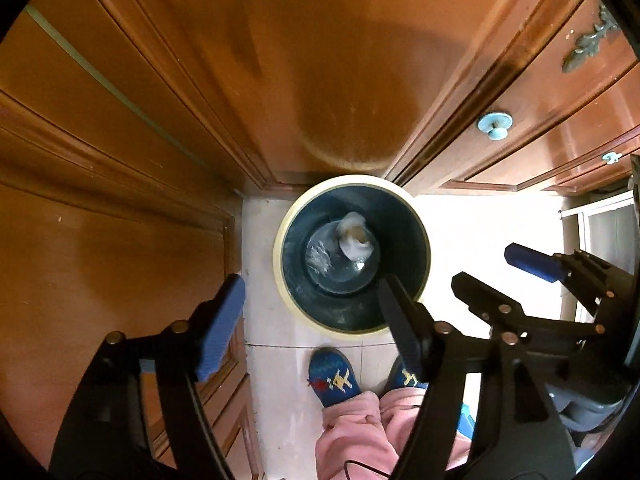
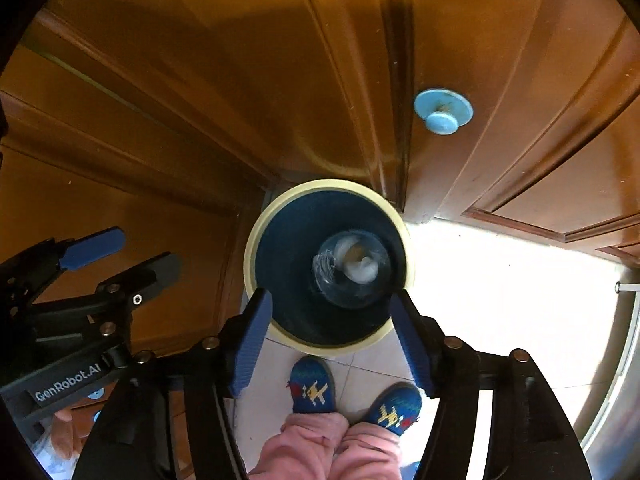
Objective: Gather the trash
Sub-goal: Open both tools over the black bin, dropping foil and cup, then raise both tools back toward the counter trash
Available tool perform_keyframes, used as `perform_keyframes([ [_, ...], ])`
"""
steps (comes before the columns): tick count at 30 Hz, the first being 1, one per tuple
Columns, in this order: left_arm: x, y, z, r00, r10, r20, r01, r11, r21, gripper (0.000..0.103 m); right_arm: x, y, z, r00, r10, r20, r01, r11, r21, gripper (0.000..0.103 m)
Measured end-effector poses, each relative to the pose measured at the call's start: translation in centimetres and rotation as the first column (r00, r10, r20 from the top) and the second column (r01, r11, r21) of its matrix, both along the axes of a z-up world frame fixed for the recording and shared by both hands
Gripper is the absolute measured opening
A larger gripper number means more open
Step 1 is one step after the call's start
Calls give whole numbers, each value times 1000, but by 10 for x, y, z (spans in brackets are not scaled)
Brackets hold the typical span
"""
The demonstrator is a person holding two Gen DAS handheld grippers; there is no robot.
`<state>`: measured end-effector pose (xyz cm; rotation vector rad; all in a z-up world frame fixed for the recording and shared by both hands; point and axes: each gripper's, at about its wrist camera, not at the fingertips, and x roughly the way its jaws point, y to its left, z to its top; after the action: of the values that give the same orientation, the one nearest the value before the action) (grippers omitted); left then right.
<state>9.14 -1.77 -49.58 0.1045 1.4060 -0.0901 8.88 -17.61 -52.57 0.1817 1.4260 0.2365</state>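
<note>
Both the left tool (image 1: 308,320) and right tool (image 2: 332,340) gape wide, empty; below them, crumpled trash (image 2: 360,264) in the bin (image 2: 256,240) looks light, soft, pinchable anywhere

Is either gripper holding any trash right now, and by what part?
Nothing is held. The left gripper and right gripper both stand open and empty above the bin; the trash lies loose at its bottom.

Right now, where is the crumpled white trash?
In both wrist views the crumpled white trash lies at the bottom of the cream-rimmed bin, in the wooden corner.
</note>
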Motion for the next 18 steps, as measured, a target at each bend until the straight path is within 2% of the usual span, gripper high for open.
perform_keyframes([
  [5,-5,-12,5,1000,-19,12,19,1000,13,68,-4,-7,8,1000,-27,10,27,1000,-6,66],
  [10,-7,-13,18,1000,2,0,-2,1000,-30,68,-10,-16,20,998,-56,16,56,998,6,66],
  [14,-7,-16,41,1000,20,9,-19,998,-58,66,-14,-22,36,997,-73,28,73,997,11,66],
  [18,-7,-22,75,999,27,25,-24,994,-102,61,-20,-31,69,994,-88,58,87,996,14,66],
])
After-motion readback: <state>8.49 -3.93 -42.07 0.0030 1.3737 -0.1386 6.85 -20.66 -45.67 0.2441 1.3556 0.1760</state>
